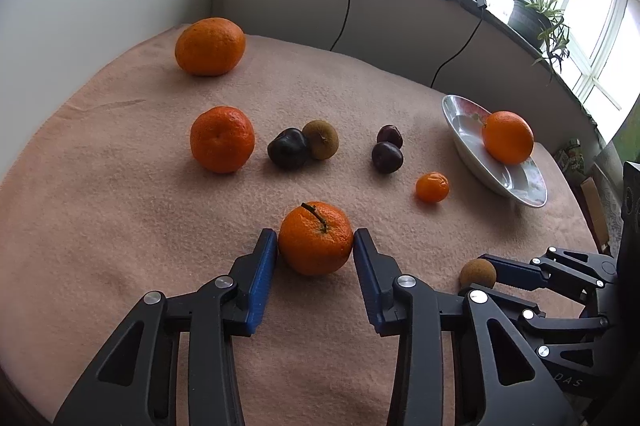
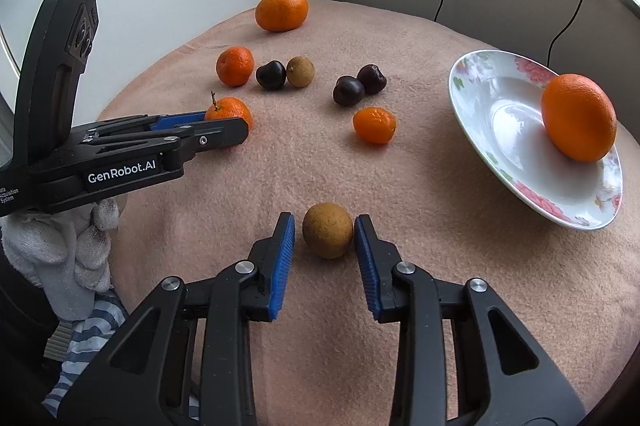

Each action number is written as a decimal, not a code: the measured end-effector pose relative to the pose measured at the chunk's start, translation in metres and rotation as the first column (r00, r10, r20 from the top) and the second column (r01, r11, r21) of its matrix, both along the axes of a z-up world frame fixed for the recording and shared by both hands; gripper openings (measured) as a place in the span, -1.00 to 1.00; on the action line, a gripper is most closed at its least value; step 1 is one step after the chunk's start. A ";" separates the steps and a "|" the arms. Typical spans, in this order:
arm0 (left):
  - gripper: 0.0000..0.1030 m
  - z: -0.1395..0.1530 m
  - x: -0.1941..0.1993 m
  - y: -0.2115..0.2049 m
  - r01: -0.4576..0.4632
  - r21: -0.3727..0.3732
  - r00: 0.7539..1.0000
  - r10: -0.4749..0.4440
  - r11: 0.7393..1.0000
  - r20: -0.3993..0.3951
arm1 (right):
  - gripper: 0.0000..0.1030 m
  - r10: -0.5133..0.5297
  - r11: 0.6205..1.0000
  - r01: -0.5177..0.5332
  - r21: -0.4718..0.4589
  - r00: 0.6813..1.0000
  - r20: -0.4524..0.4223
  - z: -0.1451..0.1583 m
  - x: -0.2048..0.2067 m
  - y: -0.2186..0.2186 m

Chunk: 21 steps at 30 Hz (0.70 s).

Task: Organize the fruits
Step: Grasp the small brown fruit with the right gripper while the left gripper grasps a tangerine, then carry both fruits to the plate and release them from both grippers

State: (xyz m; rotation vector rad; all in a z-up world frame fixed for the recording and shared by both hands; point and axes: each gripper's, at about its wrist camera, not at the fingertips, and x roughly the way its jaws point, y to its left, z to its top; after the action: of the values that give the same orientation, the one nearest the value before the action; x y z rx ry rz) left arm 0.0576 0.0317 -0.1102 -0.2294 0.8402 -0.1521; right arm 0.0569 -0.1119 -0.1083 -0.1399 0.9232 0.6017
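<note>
My left gripper (image 1: 315,240) has its blue pads against both sides of a stemmed tangerine (image 1: 315,238) that rests on the pink cloth. My right gripper (image 2: 325,232) straddles a small brown round fruit (image 2: 328,230), with a thin gap at each pad. That fruit shows in the left wrist view (image 1: 477,272) too. A flowered white plate (image 2: 516,130) at the right holds one orange (image 2: 578,116).
On the cloth lie two more tangerines (image 1: 222,139) (image 1: 210,46), a small mandarin (image 2: 374,125), three dark plums (image 2: 348,91) (image 2: 372,78) (image 2: 270,75) and another brown fruit (image 2: 300,71). Walls, cables and a window ledge with a potted plant (image 1: 536,18) stand behind.
</note>
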 end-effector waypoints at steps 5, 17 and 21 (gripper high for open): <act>-0.30 0.000 -0.001 -0.001 0.000 0.002 1.000 0.000 1.000 0.003 | -0.49 -0.002 1.000 0.002 -0.003 1.000 0.001 0.001 -0.001 -0.001; -0.30 0.011 -0.003 -0.005 0.012 -0.016 1.000 -0.012 1.000 0.026 | -0.49 -0.045 0.999 0.044 0.029 0.999 0.030 0.016 0.000 -0.016; -0.30 0.019 0.000 -0.013 0.038 -0.020 0.998 -0.037 0.999 0.045 | -0.49 -0.076 0.997 0.074 0.039 0.996 0.049 0.023 0.003 -0.027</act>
State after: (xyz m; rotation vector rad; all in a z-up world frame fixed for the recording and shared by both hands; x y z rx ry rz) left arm 0.0574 0.0184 -0.0916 -0.2294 0.7996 -0.2003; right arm 0.0603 -0.1393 -0.0853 -0.0869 0.8639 0.5431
